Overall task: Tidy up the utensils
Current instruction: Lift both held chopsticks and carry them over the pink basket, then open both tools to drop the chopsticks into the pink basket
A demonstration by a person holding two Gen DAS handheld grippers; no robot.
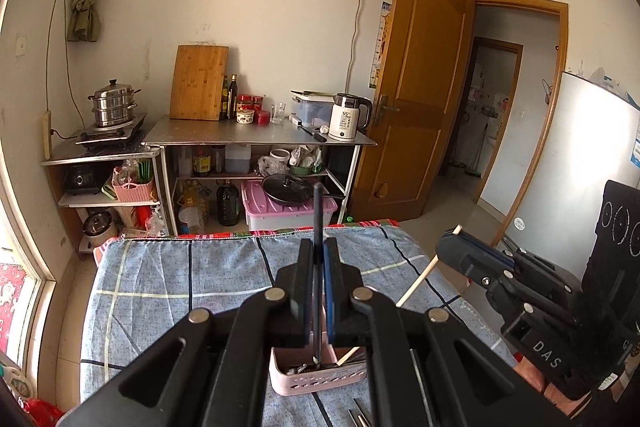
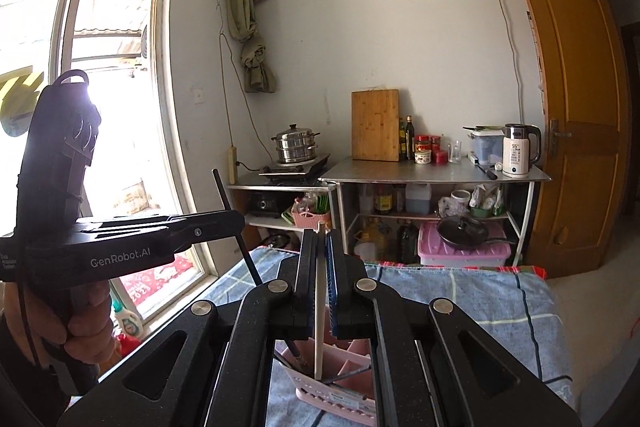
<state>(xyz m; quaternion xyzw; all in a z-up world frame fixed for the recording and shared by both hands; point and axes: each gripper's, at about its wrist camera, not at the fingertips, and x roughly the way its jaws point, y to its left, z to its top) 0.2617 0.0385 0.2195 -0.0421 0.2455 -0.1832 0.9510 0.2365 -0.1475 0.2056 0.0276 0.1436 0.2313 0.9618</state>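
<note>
From the left wrist view, the left tool (image 1: 318, 259) is clenching a dark chopstick (image 1: 318, 211) between its pads, the stick standing nearly upright with its lower tip dipping into the pink basket (image 1: 320, 379) on the blue checked cloth (image 1: 180, 275). Holding it vertical looks deliberate: that way the tip is lining up with a compartment. Off to the right, the right tool (image 1: 456, 239) is gripping a pale wooden chopstick (image 1: 420, 279), slanting down towards the same basket. A couple of metal utensils (image 1: 360, 417) are lying on the cloth just in front of the basket, apparently waiting their turn.

Switching to the right wrist view, the right tool (image 2: 320, 251) is pinching the pale chopstick (image 2: 319, 331) tight, upright, its end inside the pink basket (image 2: 336, 391) among the dividers. At left, a hand (image 2: 80, 323) is holding the left tool (image 2: 240, 221), which is carrying the dark chopstick (image 2: 236, 227) at a tilt.
</note>
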